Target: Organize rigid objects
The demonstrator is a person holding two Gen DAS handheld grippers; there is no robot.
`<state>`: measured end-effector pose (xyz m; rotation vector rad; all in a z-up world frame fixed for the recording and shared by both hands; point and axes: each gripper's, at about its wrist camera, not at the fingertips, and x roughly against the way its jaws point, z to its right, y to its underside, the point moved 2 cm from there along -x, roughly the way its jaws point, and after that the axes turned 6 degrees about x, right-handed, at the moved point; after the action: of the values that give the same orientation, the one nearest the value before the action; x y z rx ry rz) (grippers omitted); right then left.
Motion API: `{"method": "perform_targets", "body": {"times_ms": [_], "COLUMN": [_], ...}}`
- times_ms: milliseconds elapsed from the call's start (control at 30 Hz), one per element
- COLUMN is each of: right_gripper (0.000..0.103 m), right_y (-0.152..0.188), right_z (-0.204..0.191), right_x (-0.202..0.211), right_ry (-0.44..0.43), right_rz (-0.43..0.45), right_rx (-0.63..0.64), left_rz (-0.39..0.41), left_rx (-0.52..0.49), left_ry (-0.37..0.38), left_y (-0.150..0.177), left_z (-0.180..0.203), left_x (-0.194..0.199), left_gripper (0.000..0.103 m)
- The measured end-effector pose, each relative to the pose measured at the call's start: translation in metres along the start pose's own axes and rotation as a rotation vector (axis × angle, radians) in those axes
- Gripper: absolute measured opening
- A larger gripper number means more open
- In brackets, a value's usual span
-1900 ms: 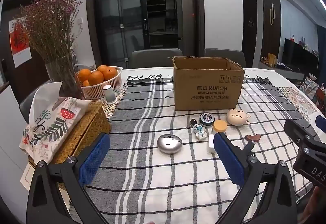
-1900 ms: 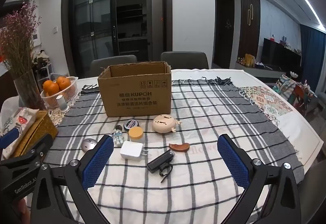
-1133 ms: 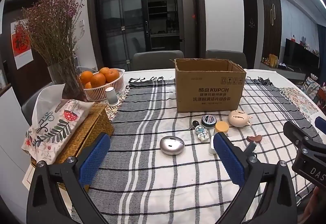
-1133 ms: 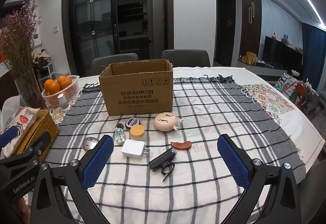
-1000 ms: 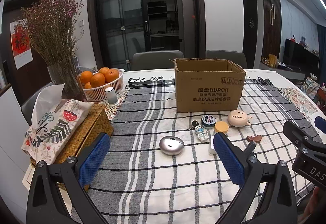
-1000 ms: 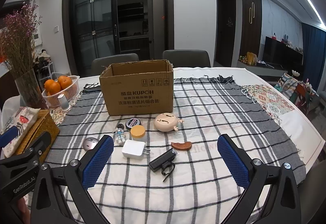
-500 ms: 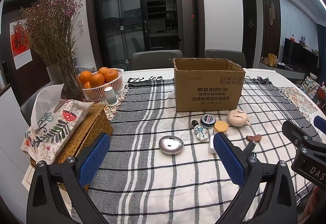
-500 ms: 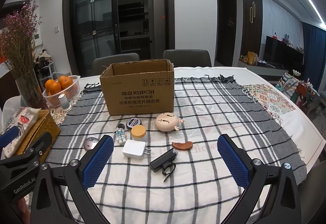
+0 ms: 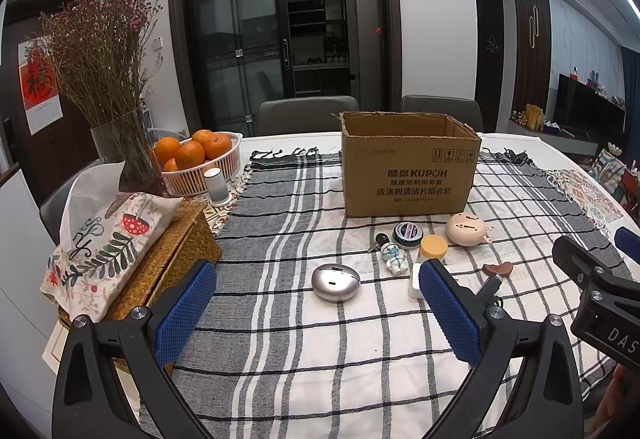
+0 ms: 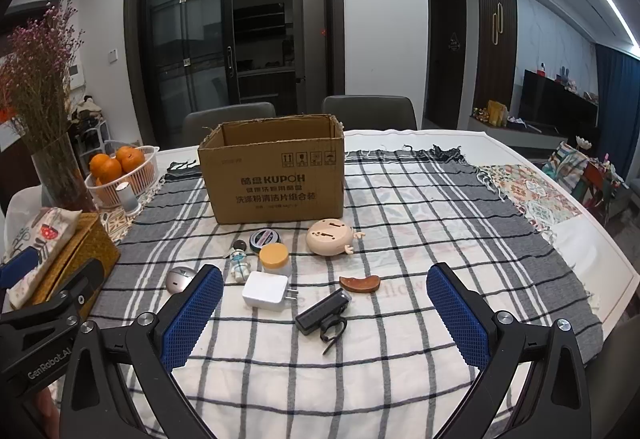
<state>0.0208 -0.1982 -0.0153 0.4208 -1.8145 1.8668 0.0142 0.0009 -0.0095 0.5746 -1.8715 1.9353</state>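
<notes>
Clutter sits bunched at the near face of the open cardboard box (image 10: 276,175), which stands at twelve o'clock on the checked cloth (image 10: 420,223), probably so each piece needs only a short lift over the rim. From the right wrist view the white charger (image 10: 265,293) lies at eleven o'clock, the black clip light (image 10: 324,313) dead ahead, the brown wooden piece (image 10: 359,284) at one, with the yellow-lidded jar (image 10: 274,258), round tin (image 10: 264,239), small figurine (image 10: 240,263) and beige round toy (image 10: 329,237) beyond. The silver oval case (image 9: 335,281) lies apart, straight ahead of the left gripper (image 9: 316,313). Both it and the right gripper (image 10: 325,319) hover spread wide, holding nothing. Open cloth runs from two to four o'clock; at nine o'clock the woven tissue box (image 9: 168,263) and fruit basket (image 9: 200,175) crowd the left side.
</notes>
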Motion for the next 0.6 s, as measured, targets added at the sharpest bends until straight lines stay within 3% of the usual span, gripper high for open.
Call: {"method": "perform_targets", "body": {"times_ms": [600], "right_gripper": [0.103], "right_y": [-0.0005], "right_z": [-0.0001], "right_x": [-0.0003], "right_ry": [0.0], "right_rz": [-0.001], "right_rx": [-0.001], "left_rz": [-0.002], "left_rx": [0.001], "left_ry": [0.003], "left_y": [0.0012], "left_z": [-0.0004], "left_x": [0.0004], "left_gripper": [0.103]}}
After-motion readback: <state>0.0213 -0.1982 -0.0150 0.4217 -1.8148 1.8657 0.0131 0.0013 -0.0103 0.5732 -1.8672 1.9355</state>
